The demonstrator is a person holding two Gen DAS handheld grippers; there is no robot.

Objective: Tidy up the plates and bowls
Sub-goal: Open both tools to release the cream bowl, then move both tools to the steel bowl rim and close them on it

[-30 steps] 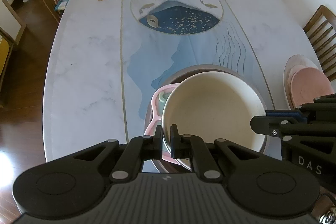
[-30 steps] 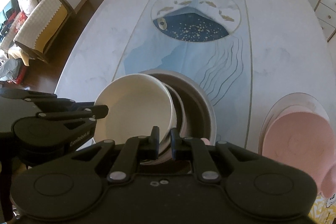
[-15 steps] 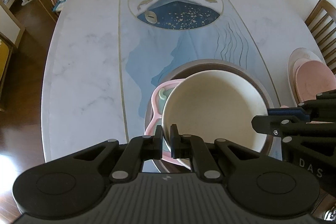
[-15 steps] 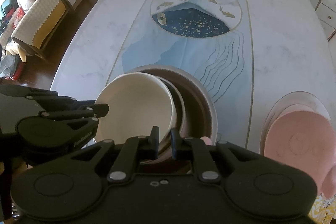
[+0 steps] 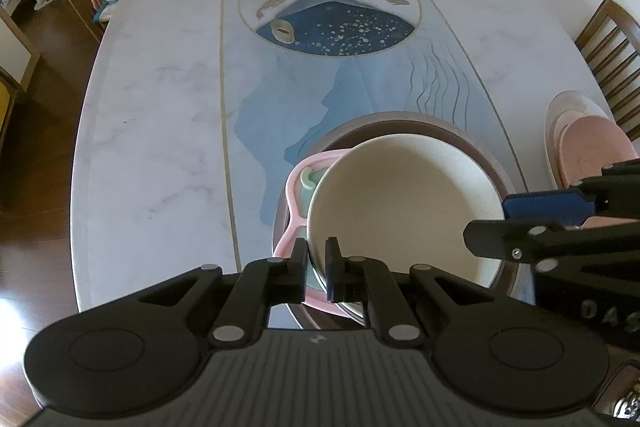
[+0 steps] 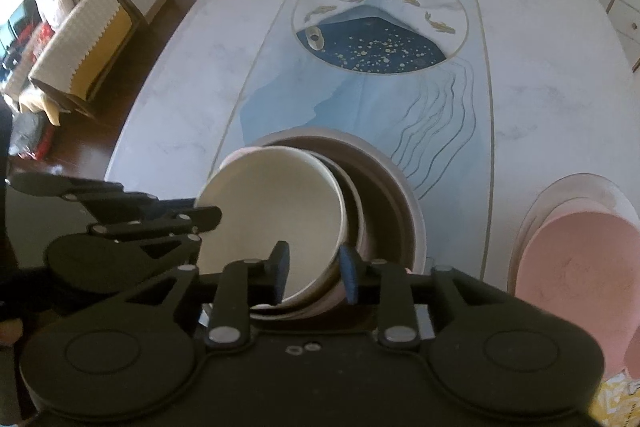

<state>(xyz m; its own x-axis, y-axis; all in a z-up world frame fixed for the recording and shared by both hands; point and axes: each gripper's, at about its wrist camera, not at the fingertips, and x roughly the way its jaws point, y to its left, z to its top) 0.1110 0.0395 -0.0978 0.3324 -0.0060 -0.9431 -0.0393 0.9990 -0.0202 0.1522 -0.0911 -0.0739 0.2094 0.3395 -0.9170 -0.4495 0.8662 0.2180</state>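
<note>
Left view: the left gripper (image 5: 317, 259) pinches the near rim of the cream bowl (image 5: 404, 203), nested in the brown bowl (image 5: 400, 121).

Right view: the right gripper (image 6: 313, 277) is opening astride that rim. The bowl looks stiff, light and slippery; grip the rim.

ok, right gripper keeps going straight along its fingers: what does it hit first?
Likely the cream bowl: its near rim sits between the opening jaws of the right gripper, apparently untouched. Beneath is the stack in the large brown bowl; depth unclear.
</note>
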